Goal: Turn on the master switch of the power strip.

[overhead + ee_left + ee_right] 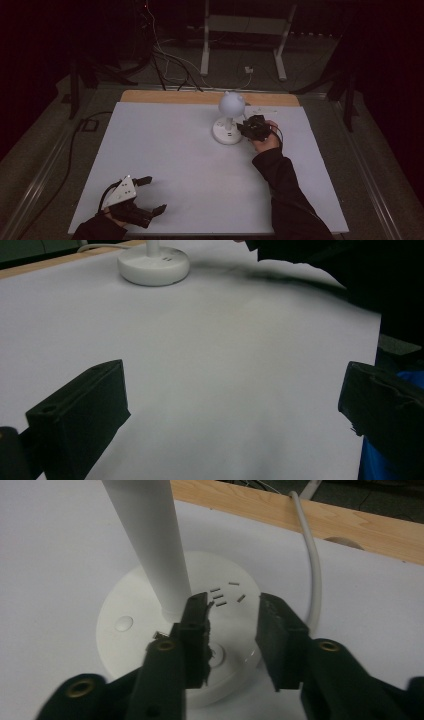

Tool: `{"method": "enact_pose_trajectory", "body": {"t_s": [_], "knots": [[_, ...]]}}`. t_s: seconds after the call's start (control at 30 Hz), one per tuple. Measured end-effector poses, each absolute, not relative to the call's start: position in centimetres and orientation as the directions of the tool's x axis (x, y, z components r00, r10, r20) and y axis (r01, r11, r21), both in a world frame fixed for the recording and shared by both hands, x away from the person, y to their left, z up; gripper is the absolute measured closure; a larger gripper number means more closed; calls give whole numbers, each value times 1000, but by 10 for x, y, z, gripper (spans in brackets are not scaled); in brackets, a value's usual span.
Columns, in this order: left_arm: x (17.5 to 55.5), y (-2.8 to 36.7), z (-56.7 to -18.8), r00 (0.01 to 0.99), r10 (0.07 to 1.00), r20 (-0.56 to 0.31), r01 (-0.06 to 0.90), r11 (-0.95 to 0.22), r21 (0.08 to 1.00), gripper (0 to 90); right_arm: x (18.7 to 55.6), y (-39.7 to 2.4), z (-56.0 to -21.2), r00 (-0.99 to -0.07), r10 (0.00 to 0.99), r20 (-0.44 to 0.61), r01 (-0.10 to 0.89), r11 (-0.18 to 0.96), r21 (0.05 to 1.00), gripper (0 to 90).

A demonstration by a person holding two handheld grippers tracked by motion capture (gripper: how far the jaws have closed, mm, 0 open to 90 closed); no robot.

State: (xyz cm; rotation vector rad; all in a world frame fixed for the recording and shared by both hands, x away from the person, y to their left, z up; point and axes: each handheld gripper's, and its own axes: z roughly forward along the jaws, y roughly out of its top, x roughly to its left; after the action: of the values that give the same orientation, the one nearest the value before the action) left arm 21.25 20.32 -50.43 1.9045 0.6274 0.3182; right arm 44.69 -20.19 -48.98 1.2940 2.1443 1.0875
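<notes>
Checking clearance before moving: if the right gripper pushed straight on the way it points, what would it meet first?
Probably the lamp's round white base: the right gripper hovers over it, jaws slightly parted, the stem just beyond.

Your high view is dim, the room beyond the white table [165, 150] falling to near black; the table itself reads an even, soft grey without glare. In your left gripper view a dark sleeve [320, 265] casts a smeared shadow; your right gripper view is brighter, with its near jaws blurred.
</notes>
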Motion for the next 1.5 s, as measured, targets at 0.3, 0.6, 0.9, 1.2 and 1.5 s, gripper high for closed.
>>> {"method": "enact_pose_trajectory", "body": {"t_s": [0.3, 0.6, 0.9, 1.2, 1.5], "knots": [[213, 203, -504, 827, 559, -65, 279, -306, 910, 2, 447, -199, -489, -478, 878, 30, 557, 277, 783, 830], [213, 203, -505, 827, 559, -64, 278, -307, 910, 2, 446, -196, -493, -466, 884, 19, 564, 280, 777, 899], [213, 203, -505, 827, 558, -62, 277, -309, 910, 2, 444, -193, -500, -473, 881, 23, 573, 287, 767, 898], [213, 203, -505, 827, 558, -62, 277, -310, 909, 2, 441, -191, -504, -478, 878, 42, 576, 276, 769, 898], [213, 202, -505, 828, 557, -62, 277, -311, 909, 2, 439, -189, -506, -471, 882, 32, 565, 274, 778, 898]]}}
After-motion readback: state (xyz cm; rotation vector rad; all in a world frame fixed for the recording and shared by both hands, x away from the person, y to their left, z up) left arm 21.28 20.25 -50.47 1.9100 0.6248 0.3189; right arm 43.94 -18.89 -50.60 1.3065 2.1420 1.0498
